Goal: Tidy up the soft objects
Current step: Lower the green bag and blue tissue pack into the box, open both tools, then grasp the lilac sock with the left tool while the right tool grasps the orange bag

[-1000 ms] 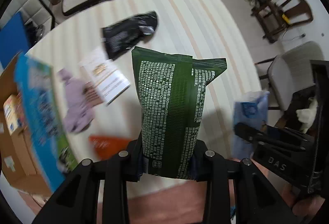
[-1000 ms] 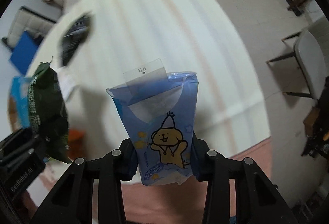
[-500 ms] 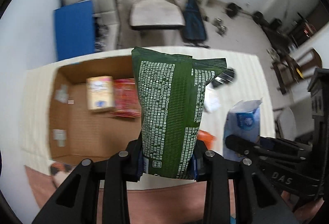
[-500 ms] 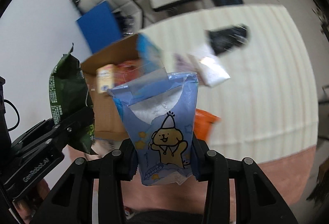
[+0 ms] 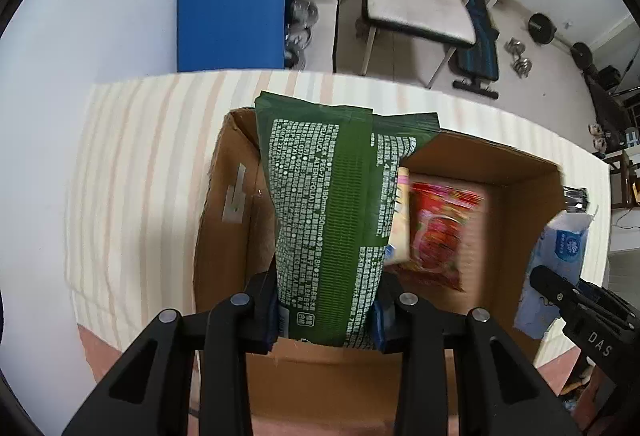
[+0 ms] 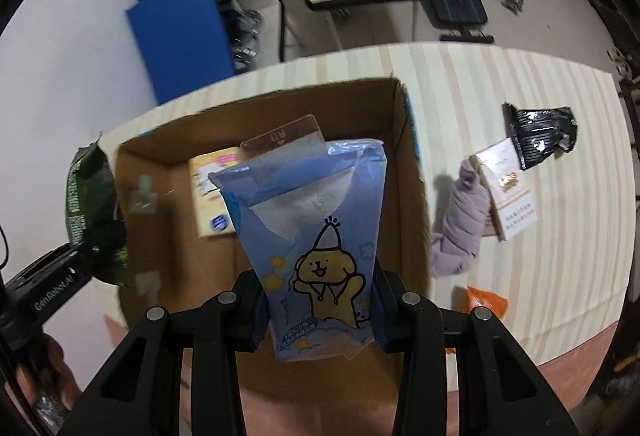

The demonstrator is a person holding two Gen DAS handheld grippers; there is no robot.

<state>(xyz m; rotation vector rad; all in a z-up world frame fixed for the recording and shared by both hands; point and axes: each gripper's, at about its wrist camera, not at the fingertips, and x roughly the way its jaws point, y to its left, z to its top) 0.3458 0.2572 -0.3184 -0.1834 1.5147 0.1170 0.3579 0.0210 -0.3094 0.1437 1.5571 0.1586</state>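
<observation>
Swinging in from over the scattered tabletop a second ago, both grippers now hang above the open brown cardboard box (image 5: 516, 176), so the carry looks nearly done and what remains is lowering and letting go. The left gripper (image 5: 326, 312) is clamped on the lower end of the tall dark green printed pouch (image 5: 332, 204), which stands upright over the box's left half; the right gripper (image 6: 320, 310) is clamped on the light blue soft tissue pack with a yellow cartoon dog (image 6: 316, 236), held over the box's middle. Already lying on the box floor are a pale yellow flat packet (image 6: 210, 192) and a red crinkly packet (image 5: 438, 232), the latter smeared by motion blur. Waiting on the cream striped tablecloth (image 6: 520, 84), to the right of the box, are a lilac bundled cloth (image 6: 460, 224), a white-and-brown printed packet (image 6: 508, 192), a black crumpled foil bag (image 6: 540, 134) and an orange wrapper (image 6: 486, 302) partly cut off by the gripper frame. Each held pack hides the box floor directly beneath it, so free space there cannot be judged, and the pouch's small print is unreadable.
</observation>
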